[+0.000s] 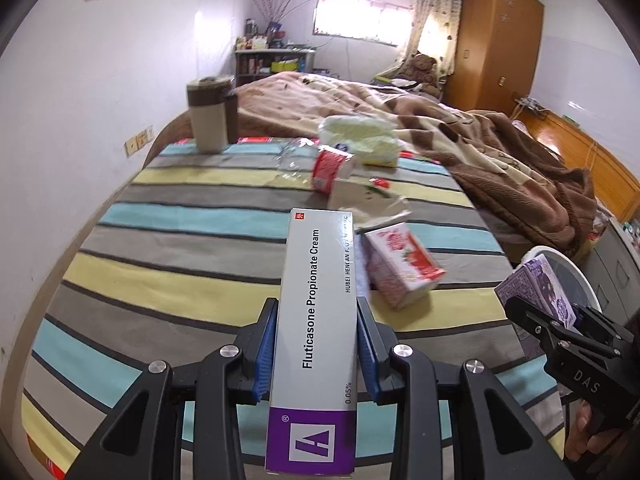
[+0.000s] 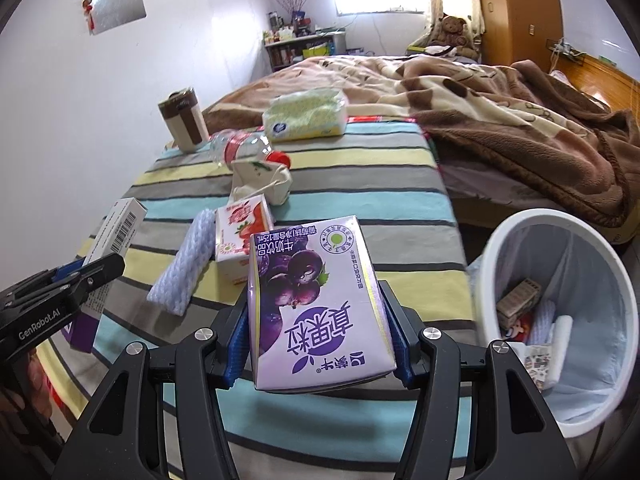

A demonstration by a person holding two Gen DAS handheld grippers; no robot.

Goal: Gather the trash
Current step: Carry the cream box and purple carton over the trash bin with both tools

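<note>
Bin (image 2: 560, 216), white, lined with a thin plastic bag, stands on the floor at the right edge of the striped table (image 2: 360, 200); inside it lie a small tan carton (image 2: 518, 300), a white knitted-looking sleeve (image 2: 540, 322) and other white-and-patterned packaging, partly hidden by the rim. Left gripper (image 1: 316, 344) has its blue pads (image 1: 266, 348) pressed against both long sides of a grey-and-purple Fluticasone cream box (image 1: 316, 320), held lengthwise along the fingers and raised above the cloth; jaws narrow, set to the box width. Right gripper (image 2: 316, 344) clamps a purple grape milk carton (image 2: 316, 300) between its blue pads, carton lifted clear of the table, with the bin just beside it to the right. On the table, beyond the grippers: strawberry milk carton (image 2: 244, 240) touching a white foam mesh sleeve (image 2: 184, 264); crumpled white paper bag (image 2: 264, 180); clear plastic bottle (image 2: 244, 148) with red label and cap, lying on its side; pack of tissues (image 2: 304, 116); brown-and-cream lidded cup (image 2: 184, 124), upright near the wall. Brown blanket (image 2: 520, 120) covers the bed behind.
</note>
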